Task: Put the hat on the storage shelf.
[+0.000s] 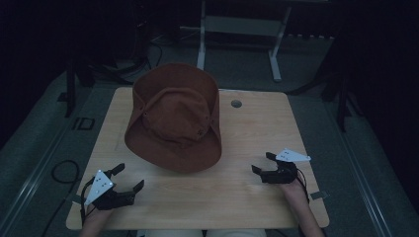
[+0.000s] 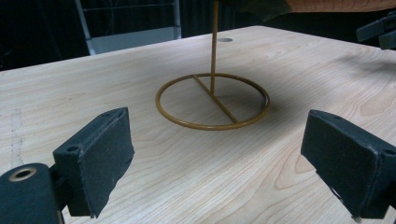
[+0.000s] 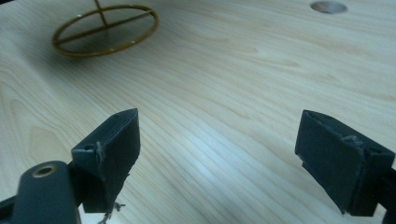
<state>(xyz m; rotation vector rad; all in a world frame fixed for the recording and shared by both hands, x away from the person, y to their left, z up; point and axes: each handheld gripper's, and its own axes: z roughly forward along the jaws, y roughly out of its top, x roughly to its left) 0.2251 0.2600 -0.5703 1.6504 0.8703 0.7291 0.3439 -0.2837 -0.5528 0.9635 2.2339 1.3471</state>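
A brown brimmed hat (image 1: 174, 116) sits on a thin brass stand (image 2: 213, 100) in the upper middle of the table (image 1: 247, 197), its brim overhanging the stand's ring base on every side. The left claw (image 1: 129, 178) rests at the lower left of the high view, jaws spread wide and empty; the right claw (image 1: 262, 163) sits at lower right, likewise spread and holding nothing.

The likeliest trouble is the stand: it looks light and top-heavy, so a one-sided tug on the brim could tip it or drag it along. The hat's far brim already reaches past the table's back edge, leaving little margin there. In front, bare wood lies between both claws and the hat, with free room on either side for approach.
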